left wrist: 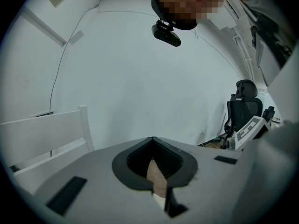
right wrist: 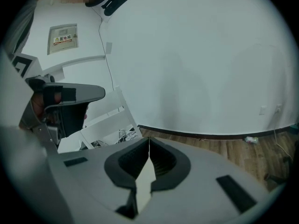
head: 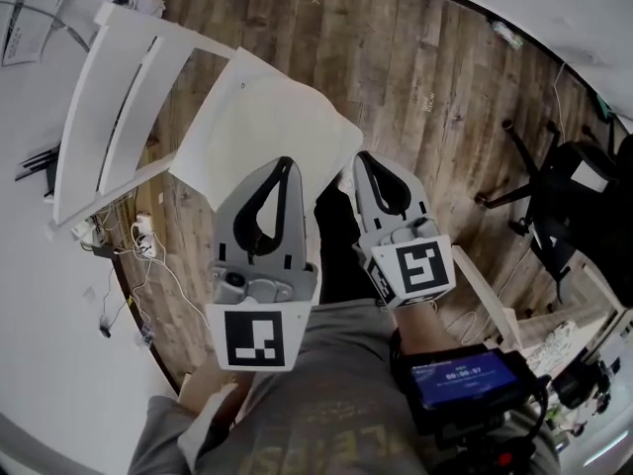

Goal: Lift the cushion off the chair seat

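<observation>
A white cushion [head: 262, 132] lies on the seat of a white wooden chair [head: 109, 107] at the upper left of the head view. My left gripper [head: 285, 160] hovers over the cushion's near edge, jaws closed tip to tip with nothing between them. Just past the cushion's near right corner, my right gripper [head: 363, 154] is likewise shut and empty. In the left gripper view the jaws [left wrist: 152, 138] meet at the tips, with the chair back [left wrist: 42, 129] at the left. The right gripper view shows that gripper [right wrist: 149, 138] shut, the chair [right wrist: 107, 120] beyond it.
A black office chair [head: 569, 201] stands at the right on the wood floor. Cables and a power strip [head: 138, 236] lie by the wall under the white chair. A pale wooden frame [head: 485, 295] sits near my right arm. White walls surround the spot.
</observation>
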### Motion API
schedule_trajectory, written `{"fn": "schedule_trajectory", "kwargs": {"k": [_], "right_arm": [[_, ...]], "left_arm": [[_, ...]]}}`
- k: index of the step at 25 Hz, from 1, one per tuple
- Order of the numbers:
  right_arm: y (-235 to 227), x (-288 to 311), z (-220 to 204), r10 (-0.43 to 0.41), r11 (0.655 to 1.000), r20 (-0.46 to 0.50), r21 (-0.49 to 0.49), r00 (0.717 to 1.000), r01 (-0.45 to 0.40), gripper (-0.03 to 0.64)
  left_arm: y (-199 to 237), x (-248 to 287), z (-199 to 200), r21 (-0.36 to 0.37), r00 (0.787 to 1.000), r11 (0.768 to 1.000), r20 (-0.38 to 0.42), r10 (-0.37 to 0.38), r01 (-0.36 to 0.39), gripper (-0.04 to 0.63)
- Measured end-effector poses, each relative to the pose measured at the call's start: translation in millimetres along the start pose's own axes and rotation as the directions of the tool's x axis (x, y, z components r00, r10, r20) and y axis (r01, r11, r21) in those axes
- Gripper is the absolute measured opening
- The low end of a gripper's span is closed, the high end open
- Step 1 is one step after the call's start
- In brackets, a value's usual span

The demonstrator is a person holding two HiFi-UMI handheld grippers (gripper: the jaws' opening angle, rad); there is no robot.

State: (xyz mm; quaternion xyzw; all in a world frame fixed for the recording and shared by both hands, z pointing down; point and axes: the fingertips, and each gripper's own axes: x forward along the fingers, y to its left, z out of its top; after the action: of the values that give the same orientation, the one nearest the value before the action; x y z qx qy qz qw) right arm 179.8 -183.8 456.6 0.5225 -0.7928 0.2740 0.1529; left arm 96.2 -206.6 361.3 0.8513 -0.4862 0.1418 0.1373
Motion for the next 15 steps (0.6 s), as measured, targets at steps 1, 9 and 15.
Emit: {"fn": "schedule_trajectory", "kwargs": {"k": [1,9,15], "right_arm": [[-1.1,5.8,-3.2,0.006,1.000,-0.010,0.003,1.000,-0.006,0.009],[-12.3,49.4,-28.5,0.041,0.999,-0.071,0.019,0.997,-0.040,0.009],[-27.1,75.5,-57.9,0.054,0.998,-0.115,0.030,0.992,-0.051,0.009]], "left_arm": [[4.7,4.1,-2.9,-0.007,1.000,1.000,-0.005,0.010,-0.010,0.006],[29.8,37.5,-32.1,-0.056,0.998,0.998,-0.047,0.038,-0.041,0.006],[37.4,62.5,-57.3,-0.087,0.997,0.995,-0.065,0.042,-0.048,0.006]]}}
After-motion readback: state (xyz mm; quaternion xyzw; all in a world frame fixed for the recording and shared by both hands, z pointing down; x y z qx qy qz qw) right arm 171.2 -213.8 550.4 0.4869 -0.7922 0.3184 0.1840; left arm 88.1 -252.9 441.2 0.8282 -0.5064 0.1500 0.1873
